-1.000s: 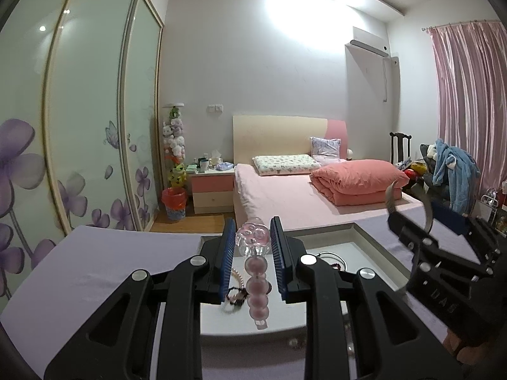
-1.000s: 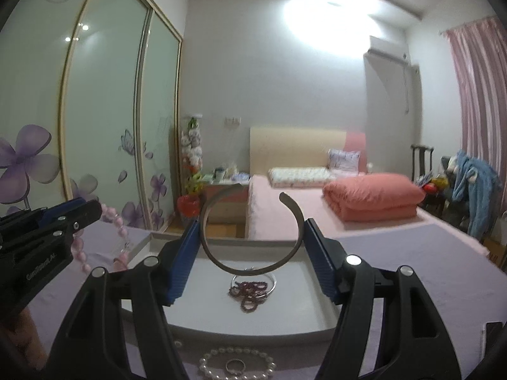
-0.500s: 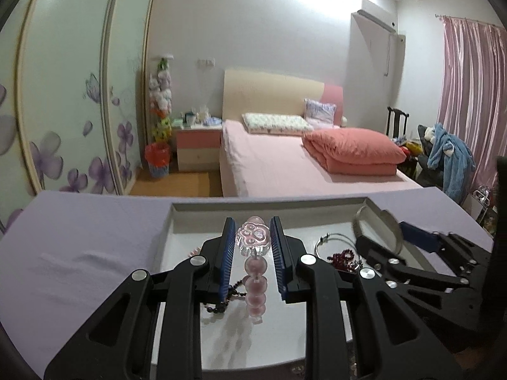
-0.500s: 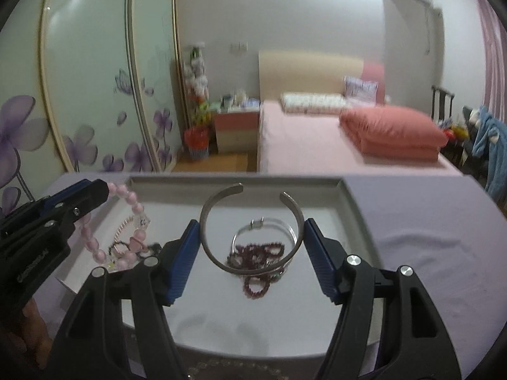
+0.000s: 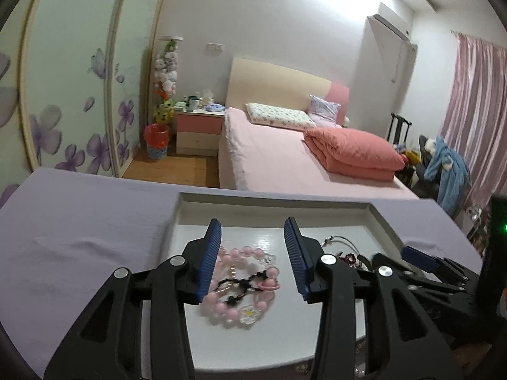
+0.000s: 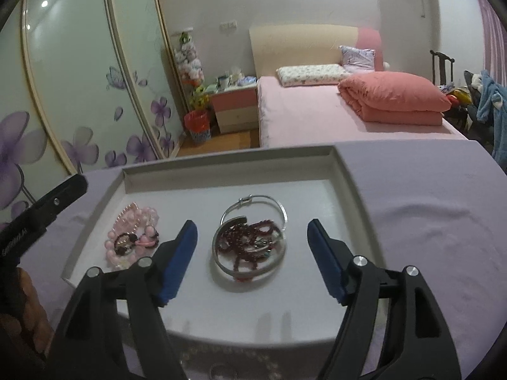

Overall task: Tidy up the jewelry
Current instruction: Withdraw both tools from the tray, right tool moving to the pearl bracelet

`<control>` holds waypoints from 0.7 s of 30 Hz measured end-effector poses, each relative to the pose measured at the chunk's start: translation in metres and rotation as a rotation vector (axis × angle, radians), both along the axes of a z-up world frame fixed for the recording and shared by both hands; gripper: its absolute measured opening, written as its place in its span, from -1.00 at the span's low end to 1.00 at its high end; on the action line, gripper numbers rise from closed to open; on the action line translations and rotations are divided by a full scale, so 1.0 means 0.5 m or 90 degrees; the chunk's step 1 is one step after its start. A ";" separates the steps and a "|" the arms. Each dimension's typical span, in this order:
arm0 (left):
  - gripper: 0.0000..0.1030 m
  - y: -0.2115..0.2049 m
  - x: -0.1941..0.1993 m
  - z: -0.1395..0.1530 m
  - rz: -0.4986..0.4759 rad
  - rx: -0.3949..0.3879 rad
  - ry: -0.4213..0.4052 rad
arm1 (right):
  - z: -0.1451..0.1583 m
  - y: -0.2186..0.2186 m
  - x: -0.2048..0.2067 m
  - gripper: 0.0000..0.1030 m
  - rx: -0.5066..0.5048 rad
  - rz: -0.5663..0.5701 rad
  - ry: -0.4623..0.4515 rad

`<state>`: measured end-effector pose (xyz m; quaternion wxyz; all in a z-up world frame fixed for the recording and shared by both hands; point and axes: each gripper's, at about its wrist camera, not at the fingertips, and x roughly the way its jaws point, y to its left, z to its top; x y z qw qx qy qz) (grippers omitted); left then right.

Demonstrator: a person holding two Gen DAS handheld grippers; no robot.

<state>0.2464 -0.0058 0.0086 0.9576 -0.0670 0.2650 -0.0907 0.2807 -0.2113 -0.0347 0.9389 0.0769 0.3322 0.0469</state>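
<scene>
The pink bracelet (image 5: 236, 288) and the bangle (image 6: 250, 247) now lie in the tray (image 6: 221, 171) on the counter (image 5: 79, 237), each released since half a second ago, with left gripper (image 5: 253, 259) and right gripper (image 6: 252, 259) poised wide open above them.

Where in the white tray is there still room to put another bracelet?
Bare floor lies along the white tray's back wall and between the pink bead bracelet and silver bangle. Those two piles crowd the left side and middle.
</scene>
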 end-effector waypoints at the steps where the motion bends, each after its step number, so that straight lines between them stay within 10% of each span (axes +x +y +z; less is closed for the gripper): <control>1: -0.16 0.007 -0.005 0.005 0.007 -0.004 0.000 | 0.005 -0.006 -0.010 0.37 0.002 -0.002 -0.004; 14: -0.16 0.072 -0.103 0.000 0.043 0.000 0.024 | 0.012 -0.039 -0.130 0.34 -0.011 -0.009 -0.002; 21: -0.16 0.071 -0.126 -0.015 0.036 0.008 0.047 | -0.026 -0.032 -0.149 -0.21 -0.027 -0.001 0.051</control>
